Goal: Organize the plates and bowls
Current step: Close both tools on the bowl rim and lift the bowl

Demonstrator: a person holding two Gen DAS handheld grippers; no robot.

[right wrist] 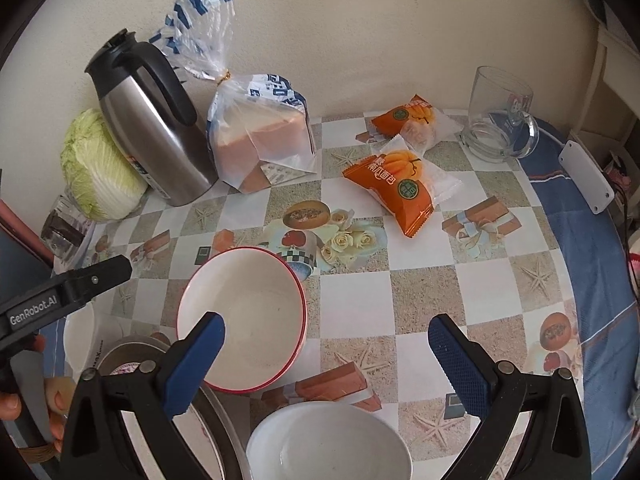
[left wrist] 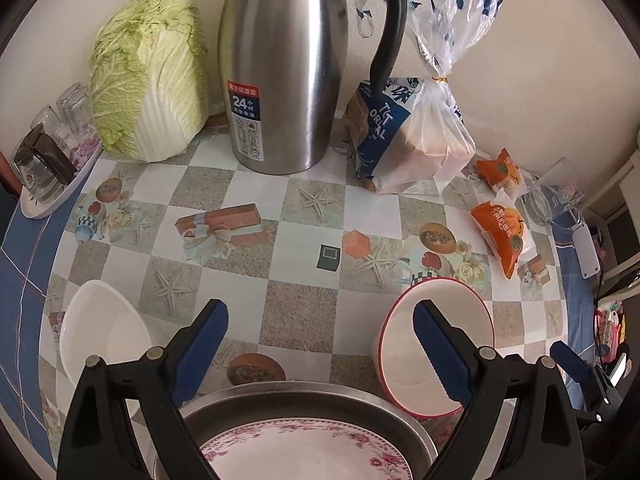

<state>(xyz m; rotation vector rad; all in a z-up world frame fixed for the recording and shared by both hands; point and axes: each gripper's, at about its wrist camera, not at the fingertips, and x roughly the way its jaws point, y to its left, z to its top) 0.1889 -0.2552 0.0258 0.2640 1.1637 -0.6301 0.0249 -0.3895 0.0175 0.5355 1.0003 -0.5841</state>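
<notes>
Both the left tongs [left wrist: 320, 352] and right tongs [right wrist: 328, 364] gaped wide, holding nothing, above the red-rimmed bowl [right wrist: 240, 320] on the desk [right wrist: 420, 292]

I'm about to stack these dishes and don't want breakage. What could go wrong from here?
The red-rimmed bowl looks tilted against the metal pan, so a nudge might slide or tip it. The open right tool hovers above a white bowl near the table edge, where a push could send it off. The snack packets and glass mug crowd the far side.
</notes>
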